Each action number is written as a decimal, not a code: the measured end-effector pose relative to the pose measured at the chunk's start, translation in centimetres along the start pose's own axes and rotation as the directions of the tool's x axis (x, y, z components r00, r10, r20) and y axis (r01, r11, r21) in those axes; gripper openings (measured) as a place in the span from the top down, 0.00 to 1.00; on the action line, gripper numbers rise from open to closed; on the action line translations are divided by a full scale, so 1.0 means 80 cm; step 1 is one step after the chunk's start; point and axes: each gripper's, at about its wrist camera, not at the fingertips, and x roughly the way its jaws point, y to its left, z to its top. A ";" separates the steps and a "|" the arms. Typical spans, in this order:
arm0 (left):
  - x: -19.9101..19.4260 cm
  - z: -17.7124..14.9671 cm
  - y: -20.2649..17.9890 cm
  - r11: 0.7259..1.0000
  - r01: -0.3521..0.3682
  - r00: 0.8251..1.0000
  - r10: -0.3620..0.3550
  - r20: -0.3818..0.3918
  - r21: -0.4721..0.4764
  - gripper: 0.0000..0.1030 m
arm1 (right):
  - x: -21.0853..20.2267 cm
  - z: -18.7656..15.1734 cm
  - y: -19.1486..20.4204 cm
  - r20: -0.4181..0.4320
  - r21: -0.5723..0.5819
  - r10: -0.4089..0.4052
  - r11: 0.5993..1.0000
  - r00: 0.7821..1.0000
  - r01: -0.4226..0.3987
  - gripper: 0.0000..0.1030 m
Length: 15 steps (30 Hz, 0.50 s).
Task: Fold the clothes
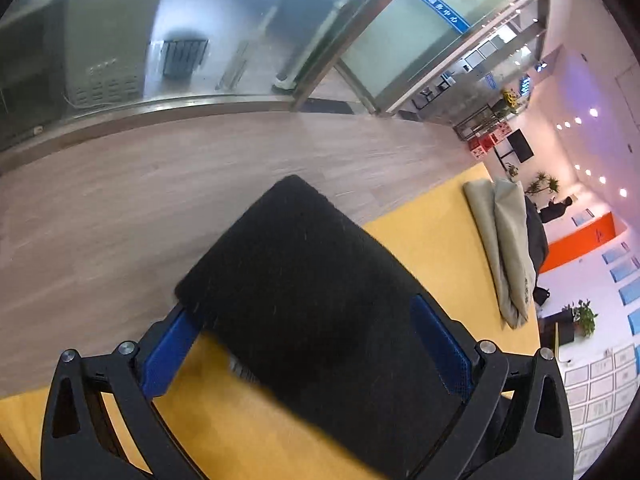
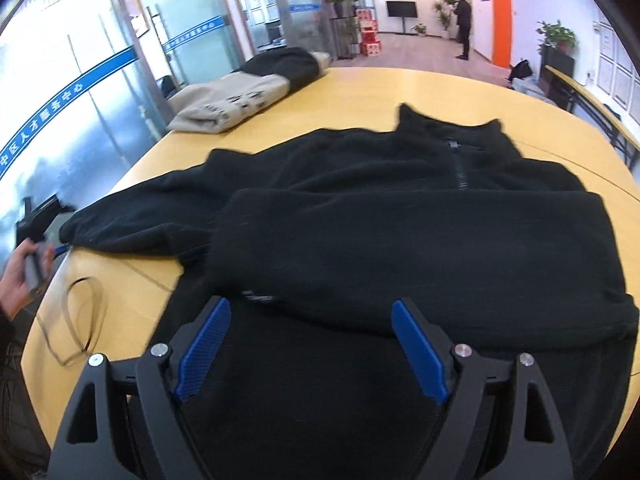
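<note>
Nearest in the right wrist view, the right gripper [image 2: 310, 346] hovers over the lower body of the black fleece jacket [image 2: 360, 232], its blue-padded fingers [image 2: 204, 346] spread wide with nothing between them. The jacket lies flat on the yellow round table [image 2: 440, 88], one sleeve folded across the chest, the collar and short zipper pointing away from the camera. The other sleeve stretches out to the left table edge, where the left gripper [image 2: 44, 220] meets its cuff in the person's hand [image 2: 18, 276] (that corner is blurred, so the grip cannot be read there). A thin loop of cable [image 2: 80, 320] rests on the tabletop just beside the jacket's hem.

In the left wrist view, the left gripper [image 1: 308, 344] has the black sleeve cuff [image 1: 304, 264] lying between its blue pads [image 1: 168, 356]; the fabric covers the gap, the pads stand well apart, and whether they pinch it cannot be told.

Farther off, a folded beige-and-black garment [image 2: 240, 92] sits near the table's far left edge. Beyond the table, a person in dark clothes [image 2: 464, 24] stands by an orange wall panel [image 2: 500, 8].
</note>
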 end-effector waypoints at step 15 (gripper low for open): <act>-0.138 -0.040 -0.062 0.952 0.304 0.939 -0.303 0.161 0.024 0.89 | -0.067 -0.010 -0.008 0.103 0.053 0.014 0.998 0.995 -0.020 0.16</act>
